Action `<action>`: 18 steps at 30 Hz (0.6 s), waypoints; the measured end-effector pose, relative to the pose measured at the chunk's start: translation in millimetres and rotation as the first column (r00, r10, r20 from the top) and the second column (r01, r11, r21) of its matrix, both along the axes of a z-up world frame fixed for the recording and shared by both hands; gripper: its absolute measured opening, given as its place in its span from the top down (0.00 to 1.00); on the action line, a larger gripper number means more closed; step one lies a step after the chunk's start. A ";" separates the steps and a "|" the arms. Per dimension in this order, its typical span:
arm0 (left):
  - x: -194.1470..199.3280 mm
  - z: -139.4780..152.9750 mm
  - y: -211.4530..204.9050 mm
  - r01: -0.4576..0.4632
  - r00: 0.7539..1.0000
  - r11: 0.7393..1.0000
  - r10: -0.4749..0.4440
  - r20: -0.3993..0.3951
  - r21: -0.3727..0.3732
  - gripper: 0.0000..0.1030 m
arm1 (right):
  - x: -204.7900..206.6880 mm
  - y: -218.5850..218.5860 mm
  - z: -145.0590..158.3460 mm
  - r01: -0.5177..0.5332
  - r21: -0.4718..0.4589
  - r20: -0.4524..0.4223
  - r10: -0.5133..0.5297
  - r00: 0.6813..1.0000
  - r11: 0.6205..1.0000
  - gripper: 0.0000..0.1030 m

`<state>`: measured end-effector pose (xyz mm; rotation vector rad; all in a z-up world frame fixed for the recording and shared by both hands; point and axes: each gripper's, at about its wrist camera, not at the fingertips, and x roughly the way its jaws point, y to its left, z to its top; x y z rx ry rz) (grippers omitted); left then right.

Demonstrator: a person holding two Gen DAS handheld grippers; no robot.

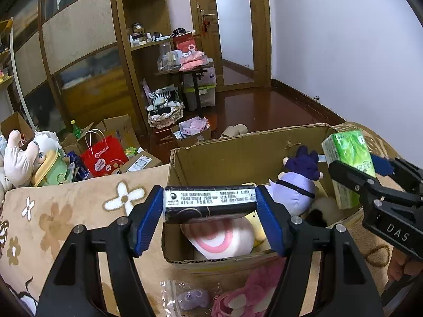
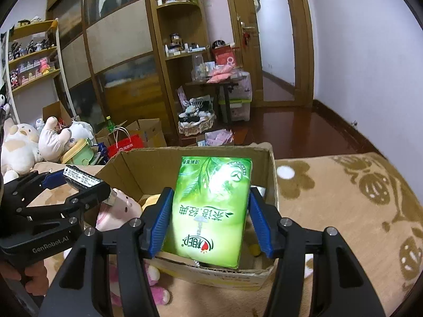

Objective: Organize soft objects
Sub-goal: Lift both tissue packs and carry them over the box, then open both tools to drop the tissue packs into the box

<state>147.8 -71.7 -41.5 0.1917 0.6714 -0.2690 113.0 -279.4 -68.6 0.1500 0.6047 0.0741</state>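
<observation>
An open cardboard box sits on a beige blanket with a flower pattern, and everything here is placed in relation to that box. The left gripper hovers over the box's near left corner, its blue pads clamped on the two ends of a black tissue pack with a white printed label, held level across the opening. The right gripper hangs above the box's right side, clenched on a green tissue pack that stands on end between its pads, tilted slightly and poised over the box's interior. Inside the box, a purple plush doll with dark hair leans near the far right wall, a white cushion with pink rings lies against the near wall, and a yellow soft toy is tucked just beside that cushion. In front of the box, on the blanket, a pink plush bear lies touching the box's near edge, and a clear plastic bag holding a small lilac item rests to the bear's left. Well to the left of the box, beyond the blanket's edge, white plush toys are heaped next to a red paper bag. Beyond the box lies a dark wooden floor and a tall wooden shelf unit.
</observation>
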 end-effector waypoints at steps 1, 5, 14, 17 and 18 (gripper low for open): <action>0.3 -0.2 0.4 -0.002 1.000 1.000 0.002 -0.004 -0.003 0.33 | 0.6 -0.1 -1.3 -0.001 0.004 -0.004 0.001 1.000 1.000 0.42; 1.0 -0.4 3.4 -0.019 1.000 1.000 0.019 -0.015 -0.005 0.26 | 1.6 1.9 -5.0 -0.007 0.002 -0.015 0.007 1.000 1.000 0.41; 1.2 0.2 8.9 -0.032 0.999 0.999 0.032 -0.027 -0.005 0.19 | 4.1 2.4 -9.1 -0.008 -0.009 -0.034 0.008 0.999 1.000 0.31; 0.0 1.2 10.7 -0.033 0.999 0.999 0.033 -0.027 0.001 0.17 | 0.9 1.4 -8.7 -0.005 -0.008 -0.027 0.004 1.000 1.000 0.28; -0.4 1.7 11.4 -0.033 0.999 0.999 0.033 -0.028 0.001 0.16 | 0.1 1.3 -8.3 -0.002 -0.010 -0.028 0.002 1.000 1.000 0.27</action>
